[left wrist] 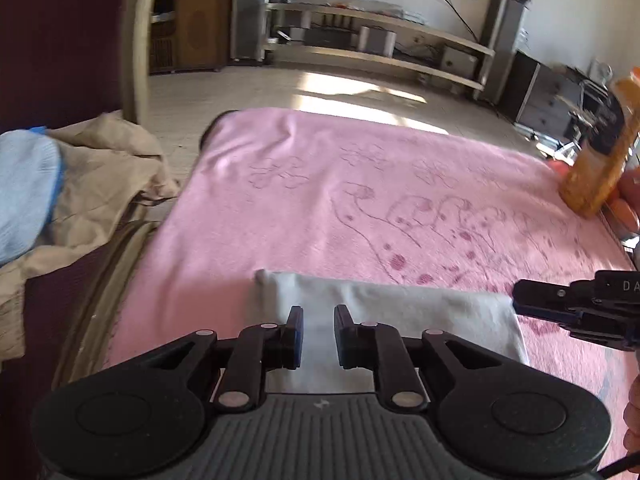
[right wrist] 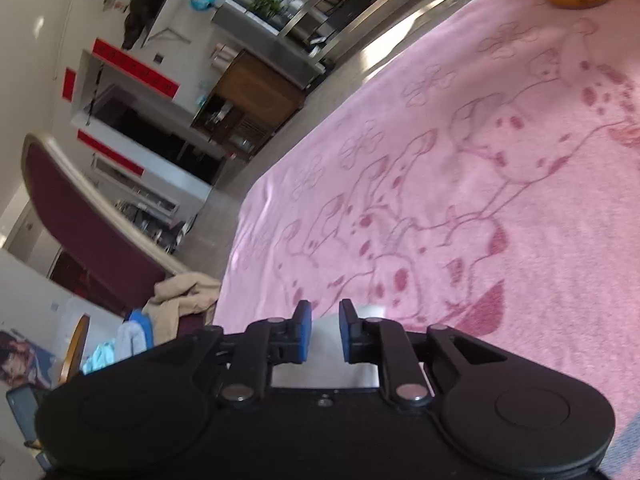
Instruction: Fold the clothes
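Lying flat on the pink blanket (left wrist: 360,208) is a white folded cloth (left wrist: 400,312), a neat rectangle near the blanket's front edge. The left gripper (left wrist: 319,336) sits over the cloth's left half, its blue-padded fingers (left wrist: 297,338) parted a little with only bare white fabric showing in the gap; it grips nothing. The right gripper (right wrist: 325,334) comes in from the cloth's right end, tilted sideways, its fingers likewise parted with white cloth seen between and beneath them, nothing pinched. From the left camera its black tip reaches the cloth's right edge. Off to the left, a heap of beige clothing (left wrist: 104,168) and a light blue garment (left wrist: 24,192) lie on a dark red chair (right wrist: 92,220). An orange bottle (left wrist: 600,152) stands at the blanket's far right.
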Available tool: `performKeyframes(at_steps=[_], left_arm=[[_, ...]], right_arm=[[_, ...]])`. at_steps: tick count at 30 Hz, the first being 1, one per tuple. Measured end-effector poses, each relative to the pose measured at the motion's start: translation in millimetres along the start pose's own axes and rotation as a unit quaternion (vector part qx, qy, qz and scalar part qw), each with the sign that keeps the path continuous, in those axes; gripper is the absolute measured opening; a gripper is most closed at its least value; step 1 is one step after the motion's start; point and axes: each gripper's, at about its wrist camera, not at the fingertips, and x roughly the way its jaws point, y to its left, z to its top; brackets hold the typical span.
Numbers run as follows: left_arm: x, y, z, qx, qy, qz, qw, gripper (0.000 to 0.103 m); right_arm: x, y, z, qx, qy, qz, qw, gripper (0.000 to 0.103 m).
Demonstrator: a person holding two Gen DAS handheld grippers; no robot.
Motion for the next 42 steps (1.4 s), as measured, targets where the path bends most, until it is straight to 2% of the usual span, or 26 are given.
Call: performKeyframes(at_steps=[4,6,8,10,11,12,13,15,19,25,26,31,34,36,37,39,42], left_arm=[[25.4,-21.4,2.2,0.040,0.022,-0.013,0.9989,0.018],[30.0,-8.9,7.8,-0.002,0.016,0.004,0.9999,0.019],[30.2,1.7,13.1,-0.033,0.007,0.029,0.9990,0.017],[24.0,6.3,16.3,-0.041,0.001,0.076,0.9963,0.017],[19.2,5.8,17.2,-0.033,0.003,0.108,0.9937,0.022],[14.4,5.3,18.0,-0.025,0.006,0.139,0.9899,0.018],[8.1,4.4,17.1,-0.009,0.011,0.160,0.9871,0.016],[-8.0,4.1,13.3,0.014,0.018,0.170,0.9852,0.017],[-50.0,-2.0,-0.9,0.035,0.016,0.143,0.9890,0.024],[-90.5,-10.8,-41.7,0.094,0.012,0.129,0.9872,0.027],[-94.7,-11.1,-50.2,0.100,0.014,0.128,0.9866,0.027],[-112.0,-6.3,-85.7,0.105,0.032,0.103,0.9887,0.027],[-118.9,-12.8,-107.7,0.122,0.052,0.058,0.9895,0.027],[-119.6,-17.9,-121.4,0.133,0.071,0.021,0.9883,0.027],[-119.2,-21.3,-127.0,0.142,0.077,0.015,0.9869,0.027],[-114.1,-27.7,-132.9,0.161,0.084,0.014,0.9834,0.027],[-107.0,-32.3,-137.1,0.172,0.093,0.010,0.9807,0.027]], right_arm=[[25.7,-3.8,-4.5,0.008,0.046,0.005,0.999,0.017],[30.4,-15.6,-2.7,0.042,0.039,0.016,0.998,0.014],[24.9,-32.6,2.5,0.095,0.006,0.020,0.995,0.012],[11.6,-44.7,8.8,0.126,-0.032,-0.005,0.992,0.008],[0.3,-43.7,11.6,0.125,-0.046,-0.033,0.991,0.012],[-10.9,-42.8,14.5,0.125,-0.060,-0.060,0.989,0.019],[-22.5,-40.8,16.3,0.125,-0.069,-0.076,0.987,0.020],[-47.4,-32.7,15.9,0.132,-0.067,-0.060,0.987,0.020],[-97.7,-0.3,6.5,0.102,-0.062,-0.046,0.992,0.025],[-153.4,42.7,-32.3,0.032,-0.038,-0.040,0.998,0.046],[-157.3,45.5,-42.2,0.026,-0.031,-0.041,0.998,0.050],[-156.2,37.2,-92.7,0.049,0.024,-0.026,0.998,0.052],[-140.1,28.4,-114.4,0.059,0.054,-0.022,0.997,0.052],[-130.0,30.9,-125.2,0.038,0.070,-0.031,0.996,0.046],[-126.7,35.7,-129.3,0.015,0.073,-0.038,0.996,0.041],[-119.4,45.1,-135.7,-0.030,0.078,-0.047,0.995,0.021],[-108.5,51.1,-140.6,-0.058,0.088,-0.029,0.994,0.019]])
